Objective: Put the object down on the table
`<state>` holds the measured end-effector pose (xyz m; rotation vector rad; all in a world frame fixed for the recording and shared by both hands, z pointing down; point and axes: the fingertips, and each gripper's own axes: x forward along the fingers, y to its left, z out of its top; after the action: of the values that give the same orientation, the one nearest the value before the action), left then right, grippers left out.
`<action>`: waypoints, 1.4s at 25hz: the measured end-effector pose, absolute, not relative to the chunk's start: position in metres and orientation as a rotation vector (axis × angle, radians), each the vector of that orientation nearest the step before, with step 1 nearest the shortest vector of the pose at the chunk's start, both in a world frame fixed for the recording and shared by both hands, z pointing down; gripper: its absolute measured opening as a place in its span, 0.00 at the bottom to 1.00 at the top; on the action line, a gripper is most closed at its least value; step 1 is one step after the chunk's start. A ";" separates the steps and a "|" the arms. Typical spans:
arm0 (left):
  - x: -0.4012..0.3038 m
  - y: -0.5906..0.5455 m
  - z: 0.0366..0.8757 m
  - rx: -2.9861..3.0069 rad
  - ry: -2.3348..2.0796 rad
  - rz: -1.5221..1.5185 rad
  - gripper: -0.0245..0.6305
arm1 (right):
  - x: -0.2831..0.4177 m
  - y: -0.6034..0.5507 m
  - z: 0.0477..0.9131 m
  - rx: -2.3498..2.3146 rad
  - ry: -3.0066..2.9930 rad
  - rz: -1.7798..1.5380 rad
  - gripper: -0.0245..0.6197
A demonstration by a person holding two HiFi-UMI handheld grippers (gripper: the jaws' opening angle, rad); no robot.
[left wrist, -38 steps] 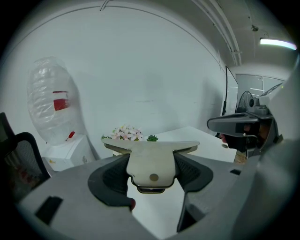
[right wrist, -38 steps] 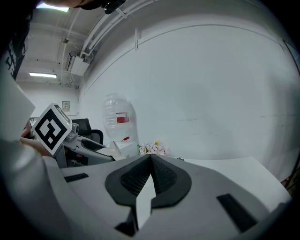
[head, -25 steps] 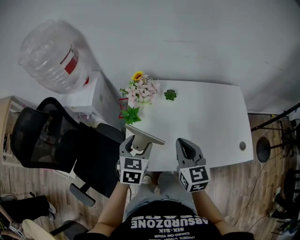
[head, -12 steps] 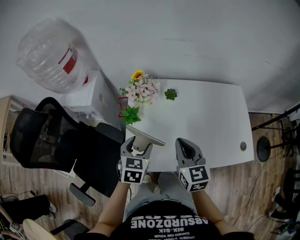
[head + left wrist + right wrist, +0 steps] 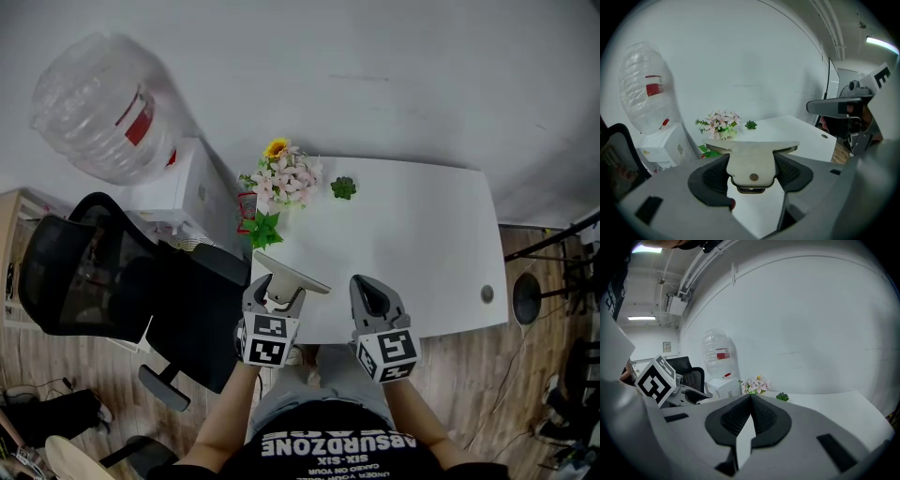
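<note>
Here the left gripper (image 5: pixel 274 296) clamps a flat beige T-shaped tool (image 5: pixel 751 158) over the white table's (image 5: pixel 422 234) edge. The right gripper (image 5: pixel 367 292) is closed and empty.

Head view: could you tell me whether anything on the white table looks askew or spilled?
Nothing looks spilled or askew. The flowers and green plant stand upright at the table's far corner. Only the flat T-shaped piece is off the table, clamped in the left gripper by its near edge.
</note>
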<state>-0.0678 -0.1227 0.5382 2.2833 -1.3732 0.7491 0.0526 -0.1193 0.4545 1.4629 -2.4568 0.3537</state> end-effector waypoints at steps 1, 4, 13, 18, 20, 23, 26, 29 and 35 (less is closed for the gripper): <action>-0.068 -0.123 0.540 2.282 -1.369 0.751 0.48 | 0.053 -0.120 0.455 1.462 -2.457 0.355 0.04; -0.067 -0.123 0.542 2.284 -1.368 0.757 0.48 | 0.053 -0.121 0.455 1.458 -2.457 0.355 0.04; -0.063 -0.121 0.556 2.257 -1.339 0.804 0.48 | 0.053 -0.124 0.456 1.445 -2.457 0.353 0.04; -0.062 -0.121 0.562 2.252 -1.335 0.838 0.48 | 0.054 -0.125 0.456 1.445 -2.459 0.352 0.04; -0.062 -0.121 0.565 2.248 -1.330 0.848 0.48 | 0.054 -0.125 0.456 1.445 -2.458 0.355 0.04; -0.061 -0.120 0.569 2.242 -1.323 0.858 0.48 | 0.055 -0.125 0.458 1.447 -2.455 0.359 0.04; -0.061 -0.120 0.572 2.238 -1.317 0.865 0.48 | 0.056 -0.123 0.458 1.450 -2.451 0.362 0.04; -0.062 -0.119 0.576 2.231 -1.311 0.864 0.48 | 0.056 -0.122 0.459 1.455 -2.446 0.366 0.04; -0.063 -0.118 0.584 2.220 -1.302 0.881 0.48 | 0.057 -0.121 0.459 1.466 -2.439 0.368 0.04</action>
<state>-0.0627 -0.1185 0.5840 2.2198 -1.3020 0.8812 0.0575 -0.1211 0.4586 1.4662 -2.4390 0.3684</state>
